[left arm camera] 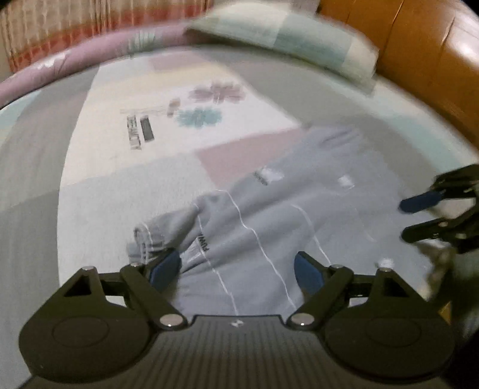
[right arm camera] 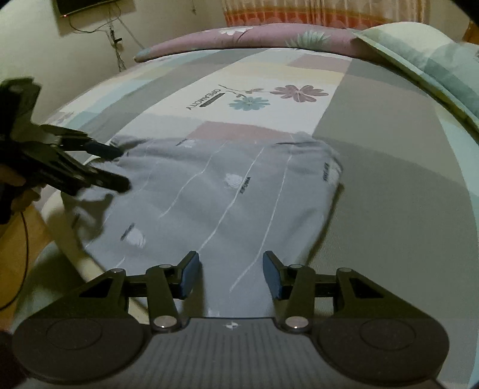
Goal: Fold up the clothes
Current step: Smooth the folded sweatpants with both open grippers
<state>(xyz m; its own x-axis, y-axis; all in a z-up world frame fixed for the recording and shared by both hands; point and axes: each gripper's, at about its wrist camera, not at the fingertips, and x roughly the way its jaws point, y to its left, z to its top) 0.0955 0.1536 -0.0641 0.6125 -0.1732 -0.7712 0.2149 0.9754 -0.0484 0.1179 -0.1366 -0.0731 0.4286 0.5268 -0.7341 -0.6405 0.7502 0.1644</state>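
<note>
Both grippers hang empty over the grey garment (right arm camera: 227, 191) on the bed (right arm camera: 389, 209): left gripper (left arm camera: 238, 270) wide, right gripper (right arm camera: 230, 273) half open; next we judge each needs an edge to grab

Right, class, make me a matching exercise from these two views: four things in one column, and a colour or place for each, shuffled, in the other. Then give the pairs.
Things:
1. garment
2. pillow
3. headboard
4. curtain

Descriptions:
A. orange-brown wood, at the bed's end
B. grey with thin white lines, spread flat on the bedsheet
C. pale with red-orange bands, hanging behind the bed
D. pale green and cream patches, lying beside the headboard

Pairs: 1-B, 2-D, 3-A, 4-C
</note>
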